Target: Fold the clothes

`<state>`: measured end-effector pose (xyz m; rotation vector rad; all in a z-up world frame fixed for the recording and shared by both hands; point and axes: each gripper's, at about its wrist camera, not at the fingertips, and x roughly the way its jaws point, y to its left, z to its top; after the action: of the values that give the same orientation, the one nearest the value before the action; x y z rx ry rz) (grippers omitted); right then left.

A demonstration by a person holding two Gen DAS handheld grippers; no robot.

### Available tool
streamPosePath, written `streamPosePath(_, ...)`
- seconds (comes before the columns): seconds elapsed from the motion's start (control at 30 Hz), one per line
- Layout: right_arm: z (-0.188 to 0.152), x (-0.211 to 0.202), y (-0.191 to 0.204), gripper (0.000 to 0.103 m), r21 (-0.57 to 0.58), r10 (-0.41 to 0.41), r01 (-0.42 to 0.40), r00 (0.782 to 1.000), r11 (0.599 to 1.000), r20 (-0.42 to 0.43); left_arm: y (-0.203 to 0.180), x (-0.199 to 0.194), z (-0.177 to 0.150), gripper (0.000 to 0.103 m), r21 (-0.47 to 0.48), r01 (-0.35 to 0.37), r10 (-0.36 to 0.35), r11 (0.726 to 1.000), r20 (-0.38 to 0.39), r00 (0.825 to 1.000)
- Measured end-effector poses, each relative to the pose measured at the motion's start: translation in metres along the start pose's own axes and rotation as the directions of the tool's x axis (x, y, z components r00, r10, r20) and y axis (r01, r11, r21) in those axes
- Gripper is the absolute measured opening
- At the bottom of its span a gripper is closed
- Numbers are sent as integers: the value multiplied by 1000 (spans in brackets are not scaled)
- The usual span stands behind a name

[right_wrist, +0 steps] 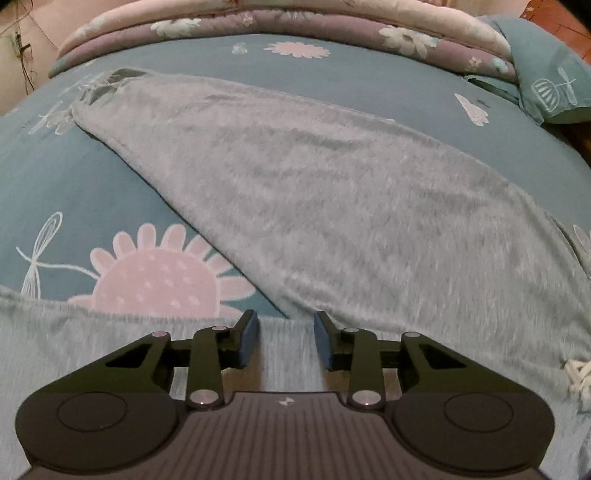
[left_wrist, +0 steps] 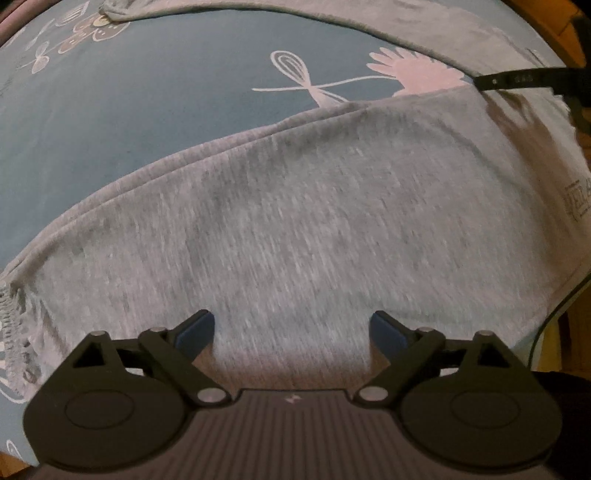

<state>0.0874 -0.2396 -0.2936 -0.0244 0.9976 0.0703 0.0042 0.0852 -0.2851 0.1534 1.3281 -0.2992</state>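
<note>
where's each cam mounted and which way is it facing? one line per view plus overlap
Left wrist: on the left hand-held gripper, looking steeply down along its wide-open fingers at the grey garment on the blue patterned bedsheet; the other gripper's black finger shows at the upper right.
Right wrist: on the right hand-held gripper, angled down across the bed, fingers partly closed with a gap over the garment; a folded quilt lies beyond.
Shared: the same grey garment and bedsheet. No hand or sleeve is clearly visible.
</note>
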Motion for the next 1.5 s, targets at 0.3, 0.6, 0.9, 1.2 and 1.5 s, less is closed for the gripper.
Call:
streamPosePath(0.3,-21,-16,25,39,-52,103,-107,992,993,-69,-5,-8,-3,92,24,8,-8,1000,16,1000)
streamPosePath(0.6,5,-12,25,43,-78,48,-48,999,996,0,2,-24,-1,92,-41,34,-30,999,91,995)
streamPosePath(0.9,-23,-17,70,44,-231,98,-125,987,965,-128,-2,-13,42,92,25,109,-112,994,248,962)
streamPosePath(1.2,7,-18,24,57,37,158,-156,984,987,-80,28,-19,58,92,-75,30,-10,997,264,964)
streamPosePath(1.5,-63,-59,46,62,27,202,-200,957,979,-208,-25,-21,71,92,27,345,-340,938,255,905)
